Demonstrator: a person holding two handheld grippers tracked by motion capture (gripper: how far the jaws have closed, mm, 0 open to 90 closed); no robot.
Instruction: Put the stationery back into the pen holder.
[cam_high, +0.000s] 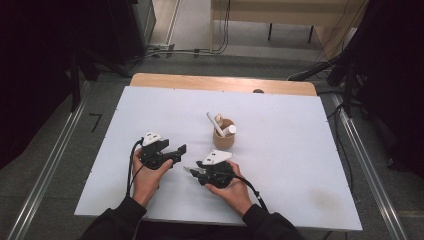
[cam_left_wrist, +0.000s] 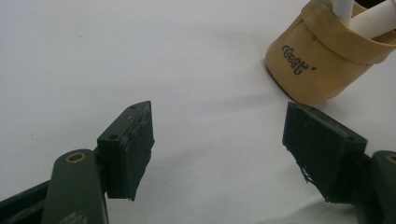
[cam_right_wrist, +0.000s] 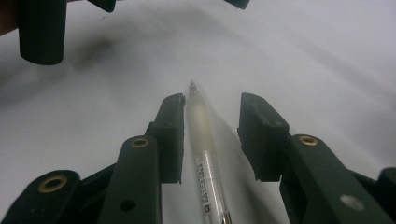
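Observation:
A clear pen (cam_right_wrist: 201, 140) with a frosted grip lies on the white table (cam_high: 280, 150), its tip pointing away from my right gripper (cam_right_wrist: 210, 126). The jaws stand on either side of it: one pad touches the barrel, the other stands apart across a gap. In the high view my right gripper (cam_high: 191, 171) points left, low over the table, near the front edge. My left gripper (cam_left_wrist: 217, 140) is open with nothing between its jaws, aimed just left of a tan cup (cam_left_wrist: 317, 65). That cup (cam_high: 223, 136) holds white pens (cam_high: 215, 123).
My left gripper (cam_high: 177, 151) hangs a short way left of the right one, and its jaws show at the top of the right gripper view (cam_right_wrist: 42, 32). The table's wooden back strip (cam_high: 220, 82) lies beyond the white sheet. Cables and metal rails run along the floor on both sides.

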